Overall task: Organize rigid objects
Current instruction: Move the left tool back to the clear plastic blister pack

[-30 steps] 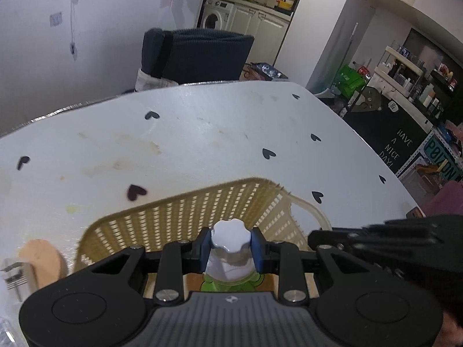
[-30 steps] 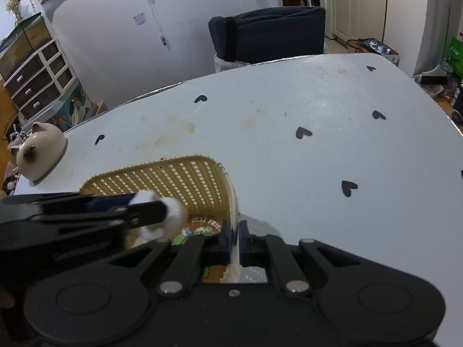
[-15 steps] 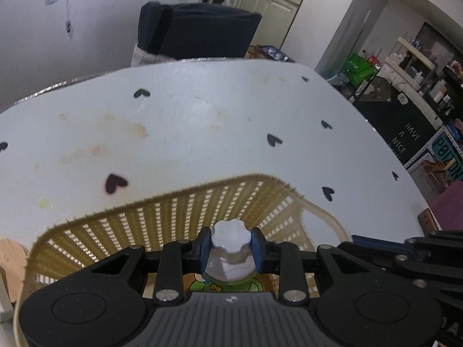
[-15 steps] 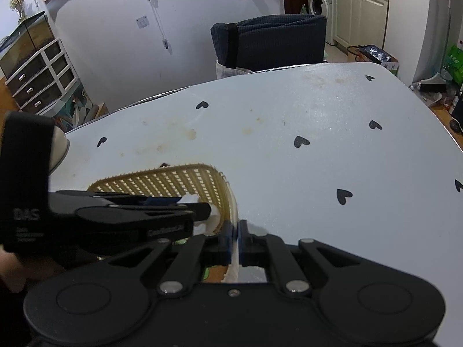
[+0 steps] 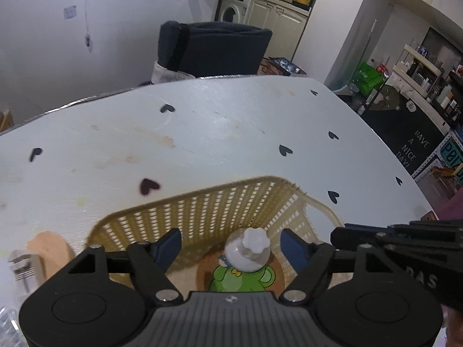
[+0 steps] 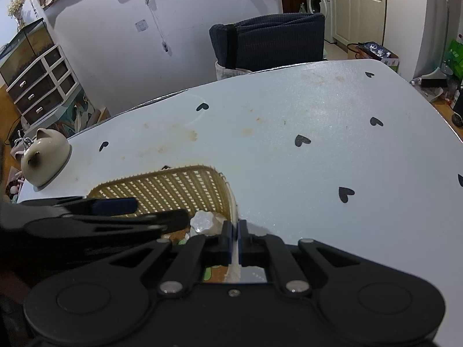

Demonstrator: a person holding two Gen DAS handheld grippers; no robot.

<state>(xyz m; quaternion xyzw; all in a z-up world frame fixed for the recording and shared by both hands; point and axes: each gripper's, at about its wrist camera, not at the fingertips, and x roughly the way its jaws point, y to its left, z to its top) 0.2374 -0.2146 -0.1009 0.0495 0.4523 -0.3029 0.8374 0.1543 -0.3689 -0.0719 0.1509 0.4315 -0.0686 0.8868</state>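
Left gripper point(image 5: 230, 245) spread wide, clear of the white-capped bottle point(image 5: 248, 251) inside the yellow basket point(image 5: 202, 211) on the heart-dotted table point(image 5: 231, 121); right gripper point(image 6: 235, 238) pinching the basket's rim

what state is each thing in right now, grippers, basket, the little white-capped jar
left gripper: open, fingers apart on either side of the jar, not touching it
right gripper: shut on the basket's rim
yellow plastic lattice basket: upright on the table, rim pinched by the right gripper
small clear jar with white scalloped cap: inside the basket, released, cap on
white table with black hearts: stained in places
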